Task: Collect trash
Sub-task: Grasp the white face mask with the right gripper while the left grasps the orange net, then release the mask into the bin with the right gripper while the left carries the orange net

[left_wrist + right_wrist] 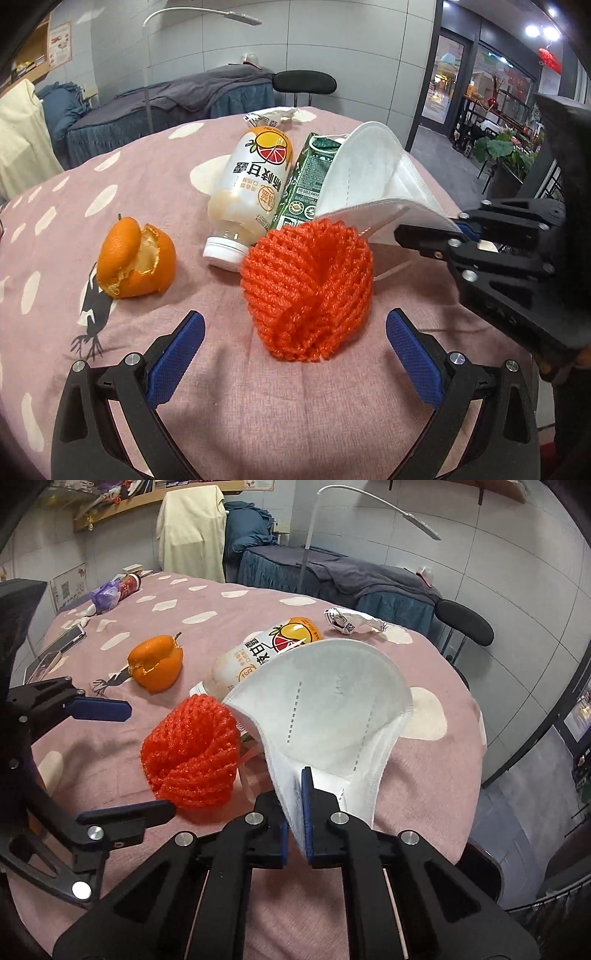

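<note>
Jaws wide on the left gripper (295, 350), framing the red foam net (306, 291) mid-worktop (240, 406); orange peel (135, 258) leftward; right gripper (295, 812) pinches the white mask (332, 709) near the worktop's right edge; tiled wall behind.

Beyond the tongs: one white mask (325, 701), one red foam net (306, 288), one bottle (251, 184), one green carton (306, 181), one orange peel (135, 258) (torn open), one crumpled wrapper (349, 622).
</note>
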The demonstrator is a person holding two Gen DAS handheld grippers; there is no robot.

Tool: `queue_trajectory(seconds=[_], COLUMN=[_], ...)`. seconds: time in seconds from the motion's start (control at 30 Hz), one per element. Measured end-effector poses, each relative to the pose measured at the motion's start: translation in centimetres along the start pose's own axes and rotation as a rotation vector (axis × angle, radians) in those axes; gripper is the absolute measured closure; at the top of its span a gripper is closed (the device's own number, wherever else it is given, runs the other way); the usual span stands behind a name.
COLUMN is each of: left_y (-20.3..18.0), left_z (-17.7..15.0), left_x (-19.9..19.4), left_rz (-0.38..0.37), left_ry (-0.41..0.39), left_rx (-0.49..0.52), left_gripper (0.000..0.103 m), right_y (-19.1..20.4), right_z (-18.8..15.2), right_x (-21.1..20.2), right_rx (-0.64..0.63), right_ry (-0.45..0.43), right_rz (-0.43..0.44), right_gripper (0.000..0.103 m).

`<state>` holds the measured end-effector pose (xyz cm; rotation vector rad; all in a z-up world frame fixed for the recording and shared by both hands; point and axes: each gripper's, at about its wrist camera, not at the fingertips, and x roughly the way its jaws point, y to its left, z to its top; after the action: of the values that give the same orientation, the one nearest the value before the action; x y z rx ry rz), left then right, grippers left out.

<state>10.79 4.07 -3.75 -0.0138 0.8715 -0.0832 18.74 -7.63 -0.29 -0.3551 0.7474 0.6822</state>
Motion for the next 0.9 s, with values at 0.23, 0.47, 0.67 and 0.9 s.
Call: queue_trajectory(seconds=[0.23,0.47,0.67,0.9], left_y=[-0.9,-1.0,-1.0,-3.8], left_z=[0.8,0.5,0.2,0.6], left_x=[2.1,2.4,0.0,-3.4], left_rz=[0.001,-0.011,-0.039,-0.102], left_ry=[0.093,0.122,0.067,-0.025], left_rx=[0.016,-0.002,-0.019,0.018], left_gripper=[0.024,0.066,0.077,0.077], right_y=[-0.3,-1.2,-2.3,-3.4], right_z=[-0.7,-1.9,-2.9,-4.5], right_x=[-3.5,-5.5,-6.7,-8.7], right_rx=[0.081,0.169,0.24,0.319], right_ry=[-0.077,-0.12,-0.145,-0.183], right_rz=[0.002,-0.016,-0.038,-0.06], right_gripper=[0.1,0.1,0.1,0.1])
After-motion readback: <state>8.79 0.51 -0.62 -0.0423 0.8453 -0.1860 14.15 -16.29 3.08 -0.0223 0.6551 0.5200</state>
